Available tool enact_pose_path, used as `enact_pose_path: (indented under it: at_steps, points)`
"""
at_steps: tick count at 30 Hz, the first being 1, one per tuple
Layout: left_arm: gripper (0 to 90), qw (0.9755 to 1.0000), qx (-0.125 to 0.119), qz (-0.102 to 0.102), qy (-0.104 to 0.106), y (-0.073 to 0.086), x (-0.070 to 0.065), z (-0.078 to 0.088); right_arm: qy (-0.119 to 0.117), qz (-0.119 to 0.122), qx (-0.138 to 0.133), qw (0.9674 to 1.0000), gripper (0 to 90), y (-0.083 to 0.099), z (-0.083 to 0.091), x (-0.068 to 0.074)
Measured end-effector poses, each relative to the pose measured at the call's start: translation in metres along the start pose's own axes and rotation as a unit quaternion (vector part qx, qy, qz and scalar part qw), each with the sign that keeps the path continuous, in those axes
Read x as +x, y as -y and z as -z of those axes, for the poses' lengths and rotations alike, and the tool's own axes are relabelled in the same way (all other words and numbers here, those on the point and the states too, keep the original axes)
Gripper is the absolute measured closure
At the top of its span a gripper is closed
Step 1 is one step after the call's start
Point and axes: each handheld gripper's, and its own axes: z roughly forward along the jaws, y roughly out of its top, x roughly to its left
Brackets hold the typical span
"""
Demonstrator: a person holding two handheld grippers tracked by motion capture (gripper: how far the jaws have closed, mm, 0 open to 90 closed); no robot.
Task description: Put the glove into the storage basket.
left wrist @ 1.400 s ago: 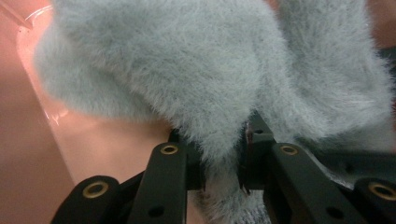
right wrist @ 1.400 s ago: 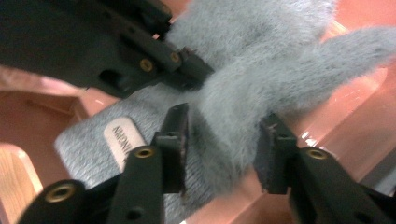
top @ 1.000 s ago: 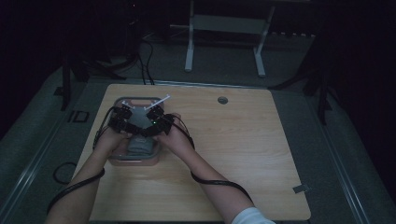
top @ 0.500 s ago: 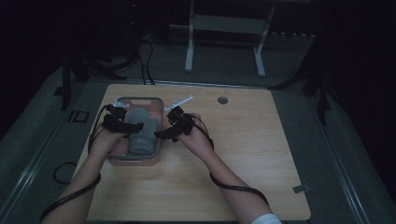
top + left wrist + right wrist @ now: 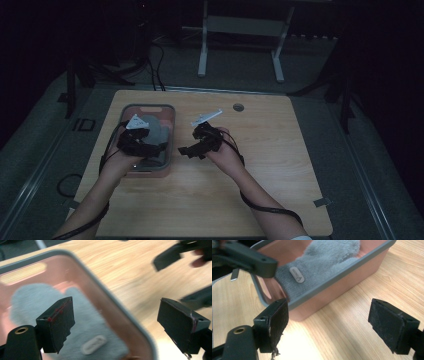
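A grey glove (image 5: 324, 260) lies flat inside the pink bin (image 5: 167, 117), which sits at about nine o'clock on the table (image 5: 280, 175) in the high view; a small pale label (image 5: 296, 274) shows on the glove's cuff end. The left gripper (image 5: 142, 142) hangs over the bin with its jaws spread wide and nothing between them: in the left gripper view one jaw stands above the glove (image 5: 50, 305) and the other above bare wood outside the rim (image 5: 117, 315), so the bin wall falls between them. The right gripper (image 5: 200, 145) is just beside the bin at its three o'clock side, also released and empty, its jaws over the wood and pointing toward the bin's long wall. Both tools being empty and the glove at rest in the bin, the step in hand looks like either the letting-go after stowing the glove or the approach to fetch it; I cannot tell which. If a pick is meant, the left gripper would need to shift toward nine o'clock so both jaws clear the rim, then drop and pinch a fold of the soft knit, which should bunch easily.
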Motion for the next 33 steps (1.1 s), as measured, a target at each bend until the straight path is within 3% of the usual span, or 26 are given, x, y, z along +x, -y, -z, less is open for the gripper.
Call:
enact_pose_path:
  at_steps: [8,14,25,33]
  points:
    - [14.6,0.9982,-0.024,-0.032,0.045,0.003,-0.038,0.01,0.002,0.01,0.001,0.9999,16.5,0.022,0.016,-0.003]
    - [14.6,0.9942,-0.027,-0.058,0.087,0.012,-0.067,0.008,0.006,0.009,0.002,0.9999,16.5,0.043,0.028,-0.008]
    - [14.6,0.9861,-0.008,-0.073,0.149,0.035,-0.096,-0.019,0.008,-0.007,0.006,0.9999,16.5,0.081,0.031,-0.02]
    - [14.6,0.9783,0.009,-0.101,0.18,0.053,-0.116,-0.042,0.008,0.008,0.012,0.9999,15.5,0.107,0.026,-0.025]
